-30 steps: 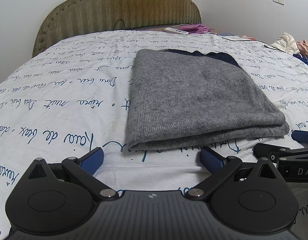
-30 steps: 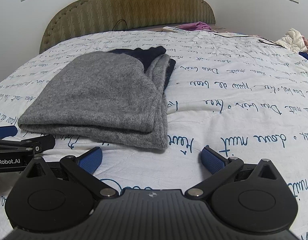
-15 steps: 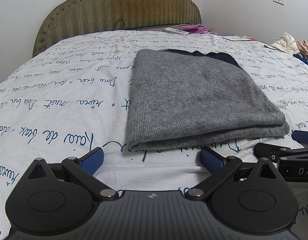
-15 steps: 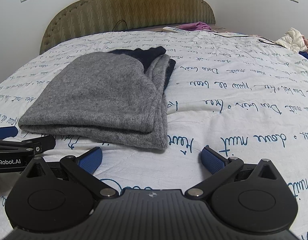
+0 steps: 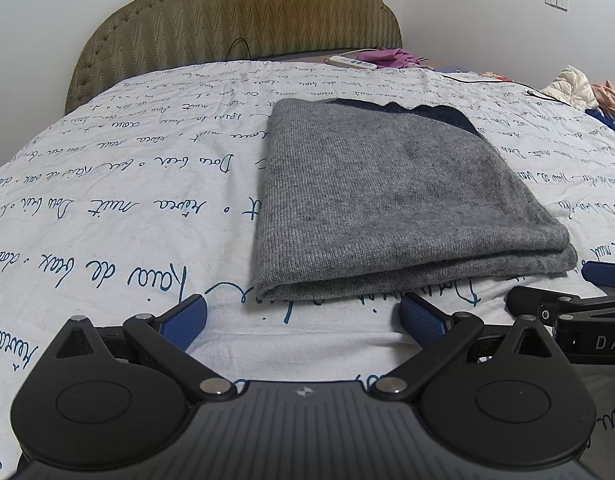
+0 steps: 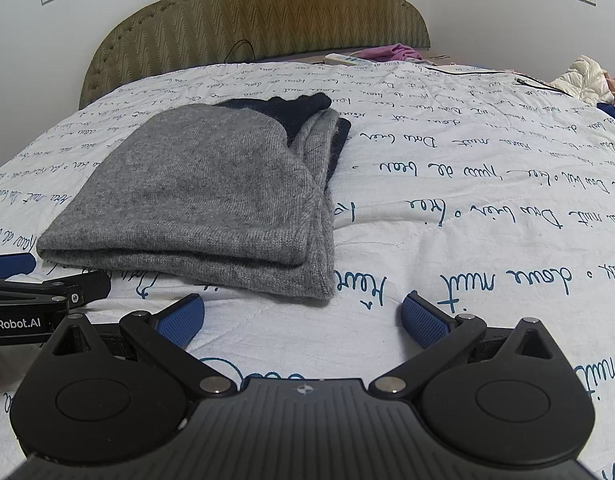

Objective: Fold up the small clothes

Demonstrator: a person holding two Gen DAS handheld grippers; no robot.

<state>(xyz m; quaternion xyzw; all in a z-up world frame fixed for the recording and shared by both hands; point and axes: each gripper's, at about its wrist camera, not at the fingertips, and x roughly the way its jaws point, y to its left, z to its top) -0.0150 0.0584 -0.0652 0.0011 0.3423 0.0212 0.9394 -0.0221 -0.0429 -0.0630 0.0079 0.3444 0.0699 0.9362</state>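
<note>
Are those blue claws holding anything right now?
No. The left gripper and right gripper are both open, just short of the folded grey sweater on the bed.

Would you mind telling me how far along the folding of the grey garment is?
Done: the grey garment lies folded in stacked layers on the bedspread. In hand: nothing; left gripper and right gripper are open, short of it. Left: apparently nothing for this piece.
</note>
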